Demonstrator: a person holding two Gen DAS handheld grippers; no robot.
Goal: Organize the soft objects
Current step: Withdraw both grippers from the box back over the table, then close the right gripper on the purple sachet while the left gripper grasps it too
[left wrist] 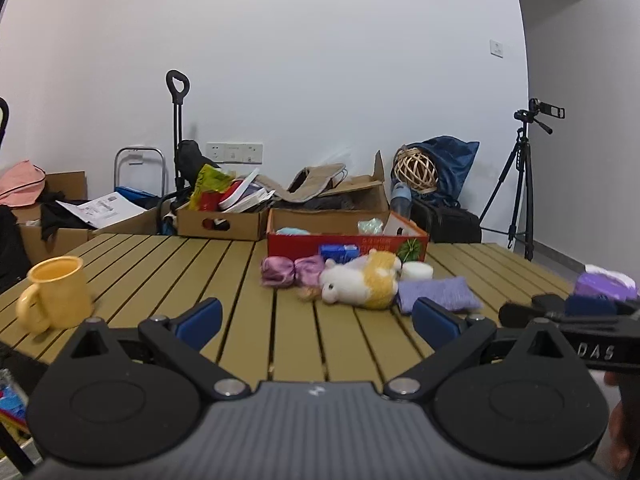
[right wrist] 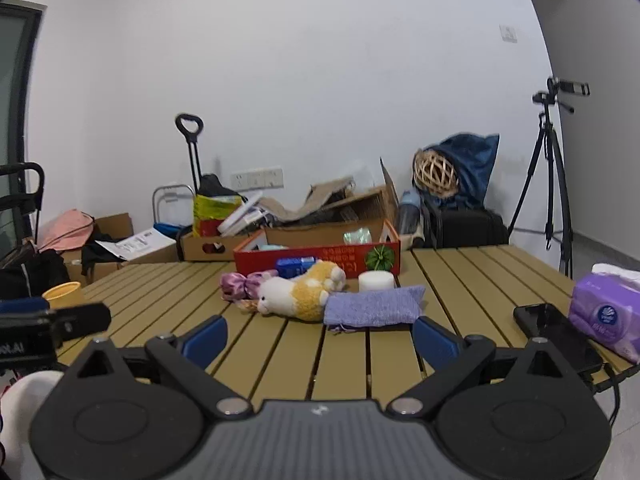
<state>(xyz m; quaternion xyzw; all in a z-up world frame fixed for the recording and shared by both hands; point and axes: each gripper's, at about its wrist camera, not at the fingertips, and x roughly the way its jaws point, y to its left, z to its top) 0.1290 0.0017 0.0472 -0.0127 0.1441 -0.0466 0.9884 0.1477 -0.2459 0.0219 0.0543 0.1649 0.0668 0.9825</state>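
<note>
A white and yellow plush toy lies on the slatted table, flanked by a pink satin scrunchie, a purple knitted cloth, a white round sponge and a blue packet. Behind them stands a red cardboard box with pale soft items inside. My left gripper and right gripper both hover open and empty, short of the pile.
A yellow mug stands at the table's left. A purple tissue pack and black phone lie at the right. Cluttered cardboard boxes, a trolley and a tripod stand behind the table.
</note>
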